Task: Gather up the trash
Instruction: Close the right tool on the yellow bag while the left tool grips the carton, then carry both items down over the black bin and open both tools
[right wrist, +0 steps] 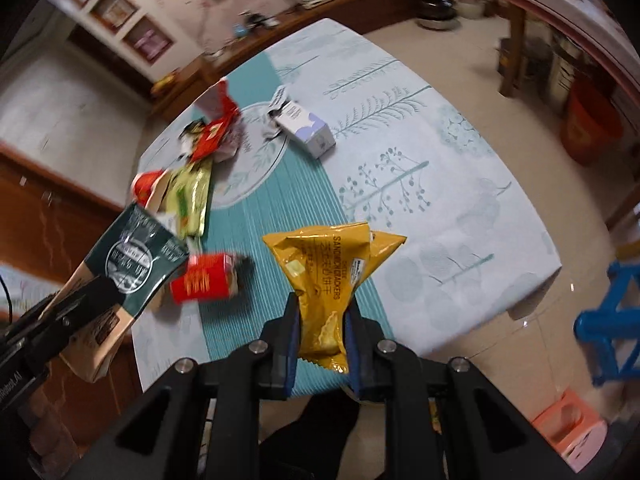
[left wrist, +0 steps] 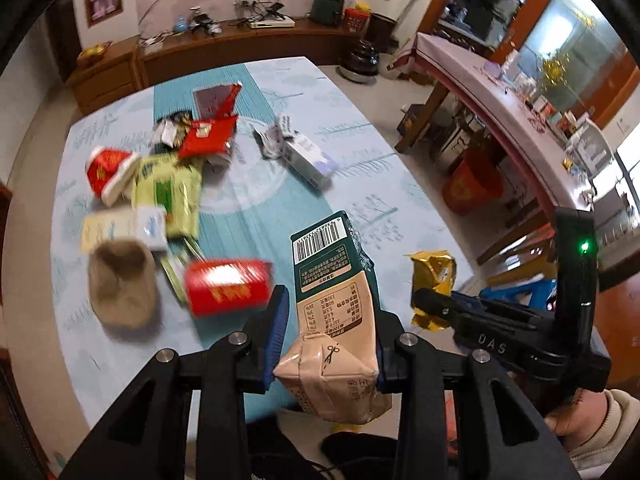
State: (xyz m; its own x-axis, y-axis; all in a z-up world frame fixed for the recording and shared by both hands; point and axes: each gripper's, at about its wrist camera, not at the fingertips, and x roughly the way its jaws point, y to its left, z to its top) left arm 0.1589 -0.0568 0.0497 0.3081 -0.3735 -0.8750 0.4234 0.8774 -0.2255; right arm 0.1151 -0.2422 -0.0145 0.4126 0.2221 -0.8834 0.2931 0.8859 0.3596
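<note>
The left gripper (left wrist: pixel 328 340) pinches a green-and-beige drink carton (left wrist: pixel 336 300) between its jaws; the carton hangs above the near edge of the surface (left wrist: pixel 360 152), barcode end pointing to 12 o'clock. The right gripper (right wrist: pixel 322 340) has its jaws pressed onto a yellow cracker packet (right wrist: pixel 328 280), also lifted clear of the surface. In the left wrist view that packet shows at about 3 o'clock of the carton, with a hand (left wrist: pixel 576 416) on the handle below it.

More trash lies on the surface. A red box (left wrist: pixel 228 286) sits nearest, at 9 o'clock of the carton. Beyond it, toward 10 o'clock, lies a cluster: a brown crumpled bag (left wrist: pixel 122 284), a pale flat box (left wrist: pixel 120 228), a green-yellow wrapper (left wrist: pixel 168 188) and a red cup (left wrist: pixel 106 170). A white-and-lilac carton (left wrist: pixel 308 156) lies apart at 12 o'clock, beside crumpled paper.
</note>
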